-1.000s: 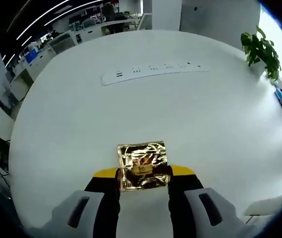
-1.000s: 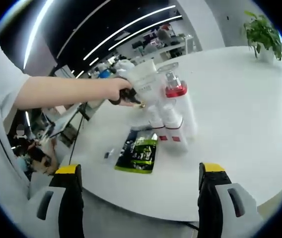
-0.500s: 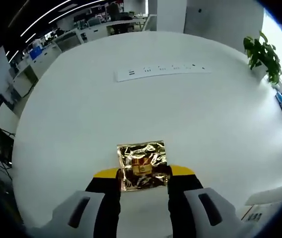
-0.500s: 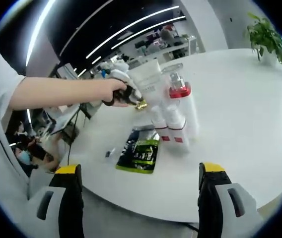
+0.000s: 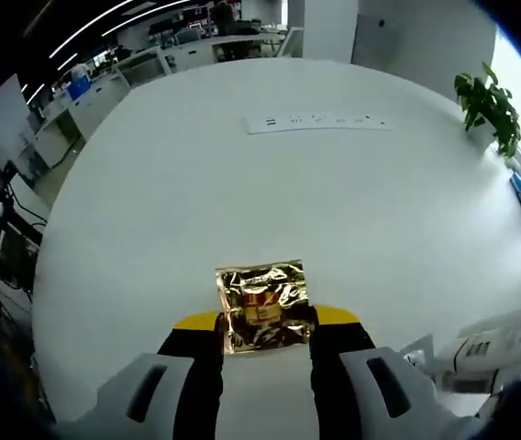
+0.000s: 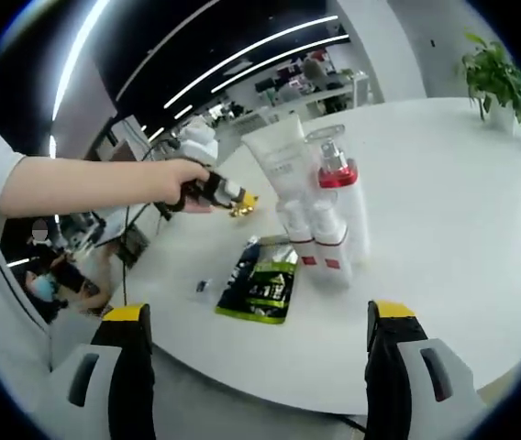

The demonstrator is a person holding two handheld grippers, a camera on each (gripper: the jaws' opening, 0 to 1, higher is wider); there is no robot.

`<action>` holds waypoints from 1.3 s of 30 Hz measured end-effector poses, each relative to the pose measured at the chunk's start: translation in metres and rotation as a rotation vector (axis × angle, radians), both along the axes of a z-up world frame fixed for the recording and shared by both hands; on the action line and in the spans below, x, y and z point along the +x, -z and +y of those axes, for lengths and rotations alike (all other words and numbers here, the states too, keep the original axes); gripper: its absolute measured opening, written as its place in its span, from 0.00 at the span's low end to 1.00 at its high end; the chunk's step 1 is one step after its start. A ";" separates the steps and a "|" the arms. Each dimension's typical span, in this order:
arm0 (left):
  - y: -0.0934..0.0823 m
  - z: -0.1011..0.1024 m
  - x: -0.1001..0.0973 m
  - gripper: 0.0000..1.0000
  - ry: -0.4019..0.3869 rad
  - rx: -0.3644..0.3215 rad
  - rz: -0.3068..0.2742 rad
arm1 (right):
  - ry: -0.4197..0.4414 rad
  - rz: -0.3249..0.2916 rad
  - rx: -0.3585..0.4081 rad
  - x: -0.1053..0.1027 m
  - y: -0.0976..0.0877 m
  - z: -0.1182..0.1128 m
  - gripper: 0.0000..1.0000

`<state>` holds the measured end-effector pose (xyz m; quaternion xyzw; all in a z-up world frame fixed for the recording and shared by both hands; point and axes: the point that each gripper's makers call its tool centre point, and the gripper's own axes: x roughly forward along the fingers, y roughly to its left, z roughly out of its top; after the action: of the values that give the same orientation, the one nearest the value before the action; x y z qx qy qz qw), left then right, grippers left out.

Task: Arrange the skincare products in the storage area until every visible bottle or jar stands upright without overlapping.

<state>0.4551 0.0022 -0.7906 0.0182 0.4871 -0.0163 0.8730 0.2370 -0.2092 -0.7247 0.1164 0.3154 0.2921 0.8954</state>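
You are gripping a gold foil sachet (image 5: 262, 306) in your left gripper (image 5: 266, 323), jaws closed on its near edge, carrying it above the white table (image 5: 242, 202). Your right gripper (image 6: 259, 321) is hanging open and empty off the table's near edge. The bottles (image 6: 320, 220) and a tube (image 6: 283, 165) are standing upright in a tight cluster near the table's middle; a green sachet (image 6: 260, 289) is lying flat beside them. I judge placement to be the step in hand: next, you are setting the foil sachet down clear of the cluster.
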 end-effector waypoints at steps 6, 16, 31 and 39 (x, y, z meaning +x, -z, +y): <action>-0.001 0.010 -0.024 0.32 -0.015 0.005 0.009 | -0.016 -0.013 -0.006 -0.001 -0.002 0.002 0.97; 0.003 0.016 -0.065 0.32 -0.042 -0.018 0.034 | -0.037 -0.011 -0.014 -0.003 -0.003 0.004 0.96; 0.010 0.002 -0.101 0.33 -0.055 -0.064 0.064 | -0.057 -0.018 -0.009 -0.005 -0.004 0.006 0.96; 0.017 -0.010 -0.109 0.33 -0.048 -0.068 0.076 | -0.055 -0.024 -0.004 -0.004 -0.004 0.006 0.96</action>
<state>0.3461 -0.0075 -0.8076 -0.0238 0.5192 -0.0126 0.8542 0.2329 -0.2033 -0.7203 0.1022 0.3083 0.3171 0.8911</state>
